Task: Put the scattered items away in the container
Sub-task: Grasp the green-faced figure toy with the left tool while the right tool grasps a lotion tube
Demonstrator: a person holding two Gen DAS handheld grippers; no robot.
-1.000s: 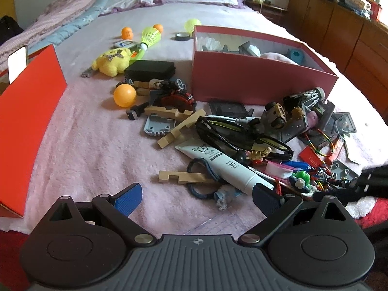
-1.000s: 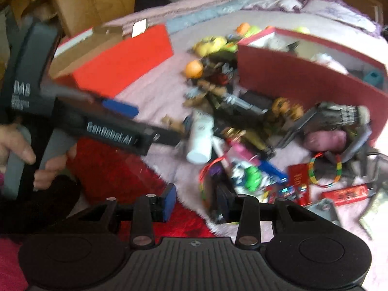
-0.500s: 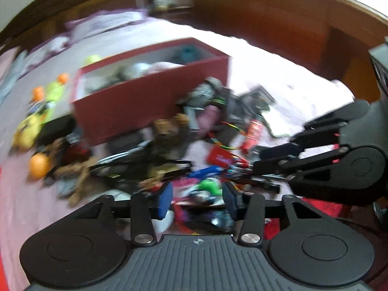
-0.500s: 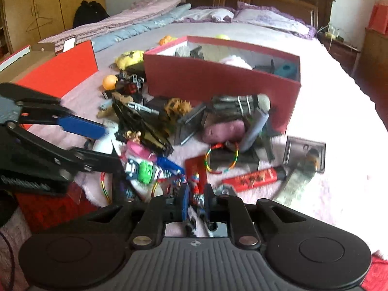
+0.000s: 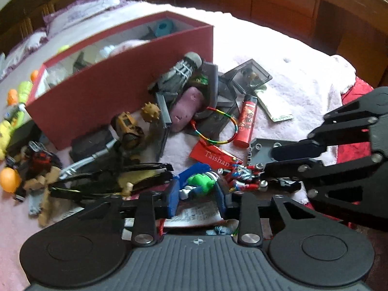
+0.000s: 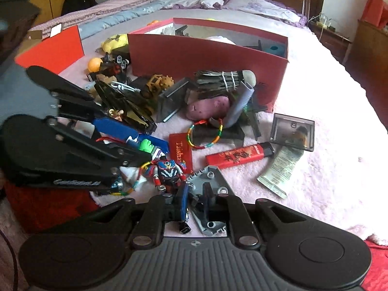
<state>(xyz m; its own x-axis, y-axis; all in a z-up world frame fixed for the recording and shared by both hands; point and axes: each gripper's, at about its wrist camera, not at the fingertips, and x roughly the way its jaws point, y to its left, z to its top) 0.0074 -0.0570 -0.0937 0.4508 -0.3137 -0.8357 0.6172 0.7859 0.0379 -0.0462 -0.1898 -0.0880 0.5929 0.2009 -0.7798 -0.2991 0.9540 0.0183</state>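
A red open box [image 5: 114, 89] [image 6: 206, 58] stands on the bed with items inside. Scattered items lie in front of it. My left gripper [image 5: 197, 195] has its blue pads on either side of a green toy figure [image 5: 201, 184] [image 6: 146, 145], partly closed around it. My right gripper [image 6: 195, 201] is nearly closed around a grey plastic plate [image 6: 209, 189], next to a red-and-blue robot figure [image 6: 168, 171] [image 5: 242, 177]. The two grippers sit close together over the near pile.
Near the box lie a red lighter [image 6: 238, 155], a rainbow bracelet [image 6: 205, 134], a purple pouch [image 6: 207, 106], black glasses [image 5: 109, 181], a red Taishan pack [image 5: 213, 157] and a clear case [image 6: 293, 132]. A red lid [image 6: 52, 51] and orange ball [image 6: 94, 63] lie left.
The left gripper swung right from the open bed to the near pile and narrowed around the green figure. The right gripper settled low by the grey plate and robot figure, jaws narrowed.
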